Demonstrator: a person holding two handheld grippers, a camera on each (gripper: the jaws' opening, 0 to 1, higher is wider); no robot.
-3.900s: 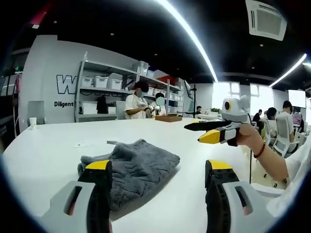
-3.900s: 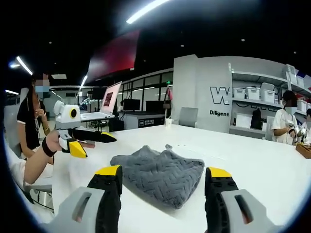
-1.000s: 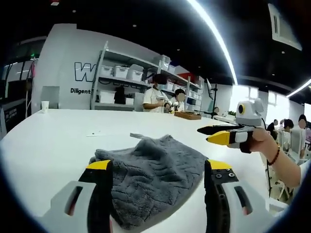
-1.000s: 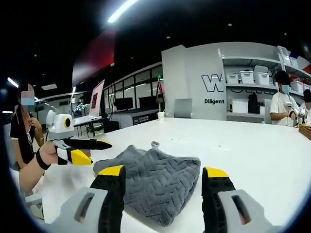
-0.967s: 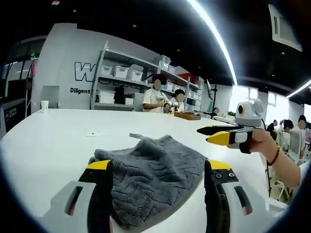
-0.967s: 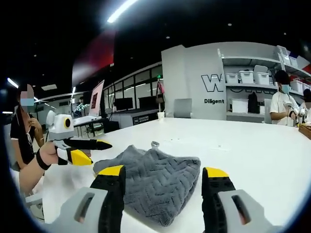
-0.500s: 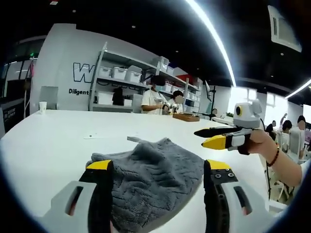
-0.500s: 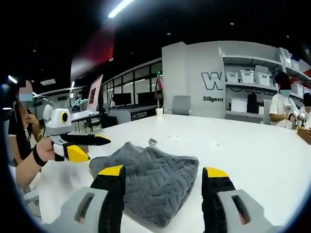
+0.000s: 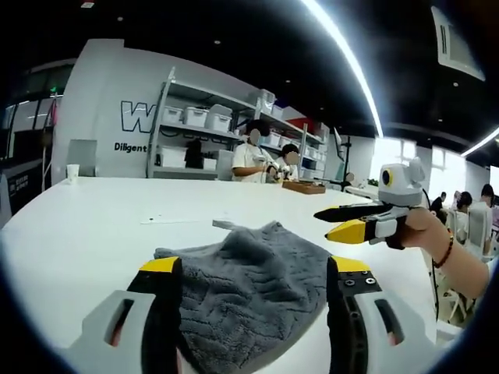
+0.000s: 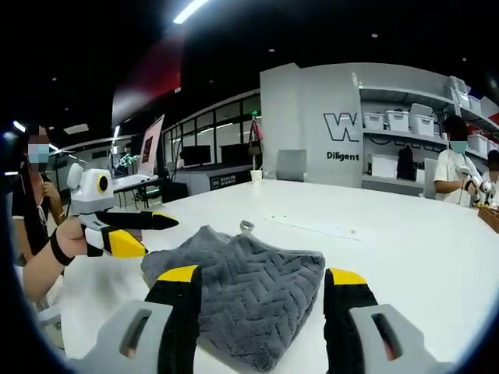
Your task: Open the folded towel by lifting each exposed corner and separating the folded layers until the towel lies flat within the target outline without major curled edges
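A folded grey towel (image 9: 249, 273) with a zigzag weave lies on the white table (image 9: 78, 226), a small hanging loop (image 10: 246, 227) at its far edge. My left gripper (image 9: 249, 269) is open just above the towel's near edge, its yellow-tipped jaws on either side of the cloth. My right gripper (image 10: 261, 276) is open over the towel (image 10: 242, 288) from the other side, nothing between its jaws. Each gripper shows in the other's view, held in a hand: the right gripper (image 9: 355, 222) at the right, the left gripper (image 10: 129, 230) at the left.
A strip of tape or paper (image 10: 316, 226) lies on the table beyond the towel. A wooden tray (image 9: 300, 187) sits far back. Shelves with white bins (image 9: 199, 132) and several people stand behind the table. A paper cup (image 9: 73, 171) stands at the far left.
Both grippers have come lower and closer over the towel since 3.9 s ago; the towel looks larger in both views. The towel itself has not moved.
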